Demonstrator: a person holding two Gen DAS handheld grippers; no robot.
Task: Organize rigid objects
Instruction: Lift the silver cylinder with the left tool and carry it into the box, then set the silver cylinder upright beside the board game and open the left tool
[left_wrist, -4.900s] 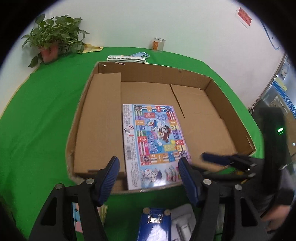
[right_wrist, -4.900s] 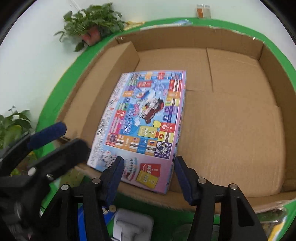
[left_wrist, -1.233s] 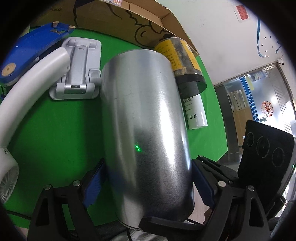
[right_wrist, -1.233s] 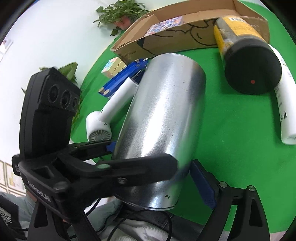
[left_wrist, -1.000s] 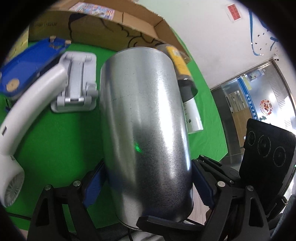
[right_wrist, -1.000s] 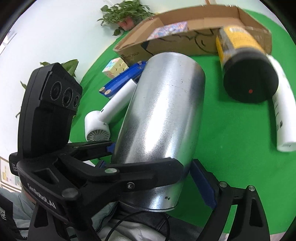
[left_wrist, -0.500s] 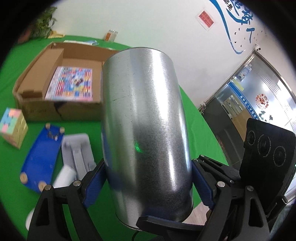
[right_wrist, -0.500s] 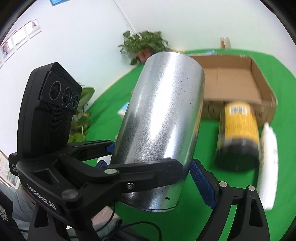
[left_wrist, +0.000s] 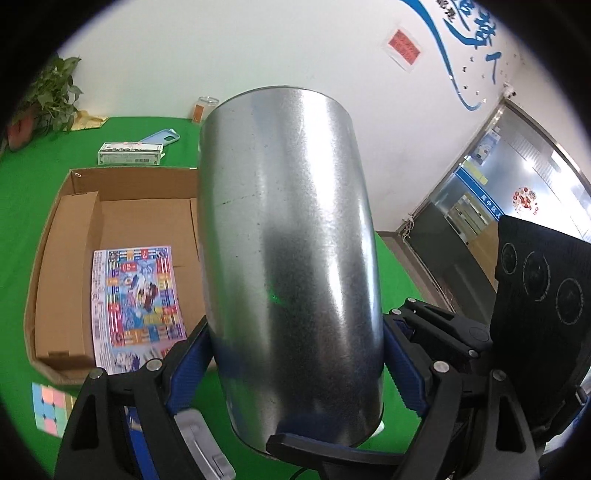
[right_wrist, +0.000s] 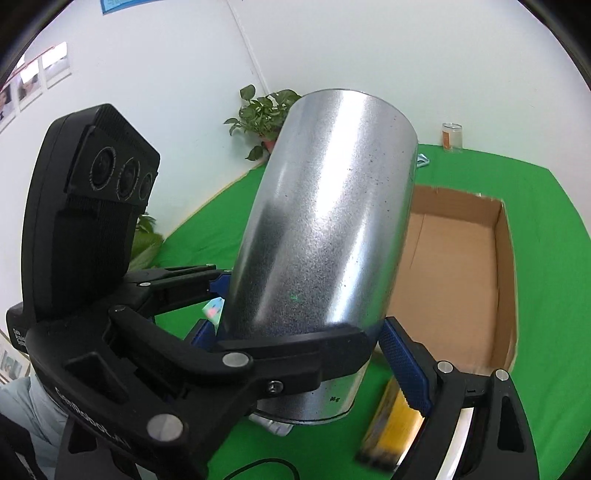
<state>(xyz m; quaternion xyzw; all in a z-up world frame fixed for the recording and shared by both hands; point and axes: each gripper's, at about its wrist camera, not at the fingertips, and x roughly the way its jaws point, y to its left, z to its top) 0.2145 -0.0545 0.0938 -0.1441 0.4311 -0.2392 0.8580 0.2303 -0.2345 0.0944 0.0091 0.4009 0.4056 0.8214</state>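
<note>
The green bench (left_wrist: 22, 206) lies below, the open cardboard box (left_wrist: 66, 229) on it with a board game (left_wrist: 136, 302) flat inside. I carry the metal canister (left_wrist: 288, 258) aloft, left gripper (left_wrist: 291, 365) and right gripper (right_wrist: 306, 354) jaws both clamped on it. Next: lower it into the box's bare side.

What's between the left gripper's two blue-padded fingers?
The large silver metal cylinder, pads on both sides, left wrist view. The right gripper clamps it too.
</note>
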